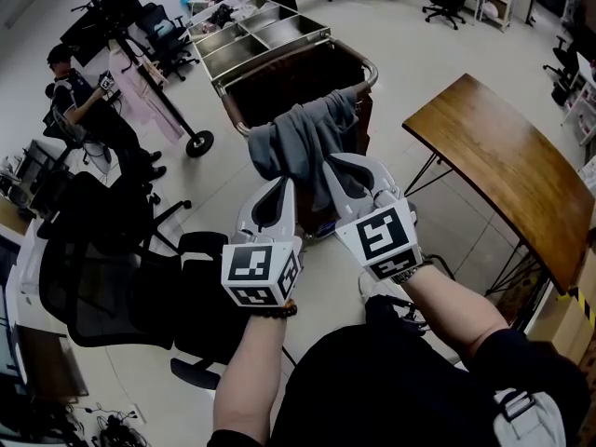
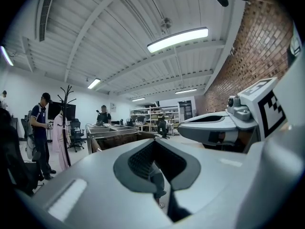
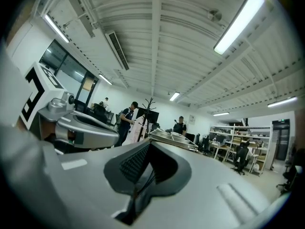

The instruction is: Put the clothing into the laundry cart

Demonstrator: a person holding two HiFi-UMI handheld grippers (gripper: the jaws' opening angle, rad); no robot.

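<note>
A grey garment (image 1: 305,136) hangs over the near rim of the brown laundry cart (image 1: 279,80), part of it trailing down the outside. My right gripper (image 1: 337,164) is shut with its tips buried in the garment's folds. In the right gripper view only thin dark strands show between the closed jaws. My left gripper (image 1: 278,185) reaches the garment's lower left edge. It looks shut, and a scrap of grey cloth (image 2: 153,171) shows in the gap of its jaws. Both grippers are side by side, just below the cart's rim.
A metal tray with several compartments (image 1: 256,28) sits on the cart's far side. To the right stands a wooden table (image 1: 507,170), to the left black office chairs (image 1: 102,277). A person (image 1: 79,101) stands by a coat rack with a pink garment (image 1: 140,87).
</note>
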